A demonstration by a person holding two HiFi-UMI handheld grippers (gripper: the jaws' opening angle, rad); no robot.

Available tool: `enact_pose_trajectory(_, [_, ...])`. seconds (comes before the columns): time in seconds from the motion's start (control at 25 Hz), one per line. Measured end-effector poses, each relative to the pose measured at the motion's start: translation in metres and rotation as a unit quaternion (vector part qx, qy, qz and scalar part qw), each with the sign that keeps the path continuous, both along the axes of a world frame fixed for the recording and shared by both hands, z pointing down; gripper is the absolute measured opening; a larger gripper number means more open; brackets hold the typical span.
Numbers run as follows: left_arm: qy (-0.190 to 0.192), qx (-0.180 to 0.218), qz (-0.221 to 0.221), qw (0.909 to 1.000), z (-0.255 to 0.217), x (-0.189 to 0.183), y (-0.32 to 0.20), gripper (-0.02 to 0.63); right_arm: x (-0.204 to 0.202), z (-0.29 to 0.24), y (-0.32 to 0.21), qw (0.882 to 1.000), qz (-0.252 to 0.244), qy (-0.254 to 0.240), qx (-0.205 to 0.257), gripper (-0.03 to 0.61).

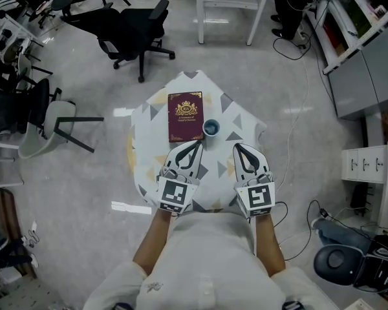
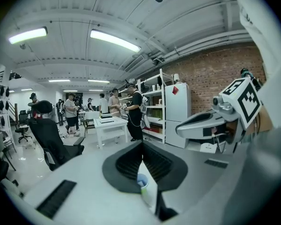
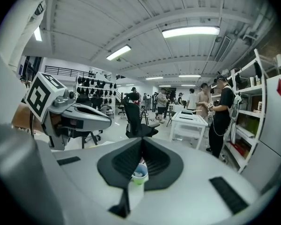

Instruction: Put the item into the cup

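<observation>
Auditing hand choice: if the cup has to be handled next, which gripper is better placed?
Left, but only narrowly. In the head view the left gripper has its tip nearer the cup, which stands beside the book. The right gripper is a little further off. Both are shut and empty.

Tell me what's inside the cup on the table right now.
The right gripper view shows a small pale piece inside the cup; what it is cannot be told. Its bottom is hidden behind the rim.

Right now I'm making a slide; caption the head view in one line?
Both shut, the left gripper and right gripper point toward a blue cup beside a maroon book on a table.
</observation>
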State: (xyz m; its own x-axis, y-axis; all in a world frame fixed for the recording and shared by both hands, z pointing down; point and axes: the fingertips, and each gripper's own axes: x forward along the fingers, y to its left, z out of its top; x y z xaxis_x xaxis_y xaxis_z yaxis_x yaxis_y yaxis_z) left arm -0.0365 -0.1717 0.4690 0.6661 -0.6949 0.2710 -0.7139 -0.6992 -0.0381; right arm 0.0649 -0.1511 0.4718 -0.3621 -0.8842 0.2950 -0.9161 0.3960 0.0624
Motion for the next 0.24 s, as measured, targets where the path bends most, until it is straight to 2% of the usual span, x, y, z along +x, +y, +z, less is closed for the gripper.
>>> enact_pose_trajectory(0.24, [0.002, 0.001, 0.001, 1.0, -0.0029, 0.003, -0.0009, 0.014, 0.0037, -0.0002, 0.0004, 1.0, 0.001, -0.003, 0.001, 0.008])
